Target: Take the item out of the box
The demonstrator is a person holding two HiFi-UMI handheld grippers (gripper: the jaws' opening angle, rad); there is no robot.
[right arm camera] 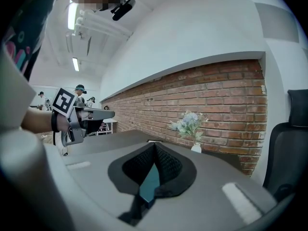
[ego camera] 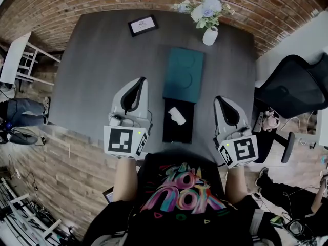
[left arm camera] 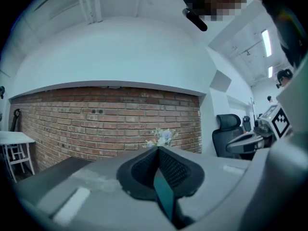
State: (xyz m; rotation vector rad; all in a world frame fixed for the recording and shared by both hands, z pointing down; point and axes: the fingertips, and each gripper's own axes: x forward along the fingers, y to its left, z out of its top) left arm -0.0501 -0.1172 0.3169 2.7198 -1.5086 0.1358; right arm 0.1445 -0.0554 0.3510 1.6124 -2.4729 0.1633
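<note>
Box (ego camera: 173,133) sits open on the worktop (ego camera: 97,70), with its teal lid (ego camera: 183,75) lying just beyond it. The white item (ego camera: 177,116) lies inside, not yet lifted. The left gripper (ego camera: 142,81) and right gripper (ego camera: 218,99) flank the box, both with jaws together and empty. We judge that one pair must next part, dip in and pinch the item. We find no legible writing; the framed card (ego camera: 142,25) is too small to read.

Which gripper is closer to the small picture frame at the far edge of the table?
Left. The left gripper points almost straight at the picture frame from the near side; the right gripper lies past the black box, farther off to the right.
</note>
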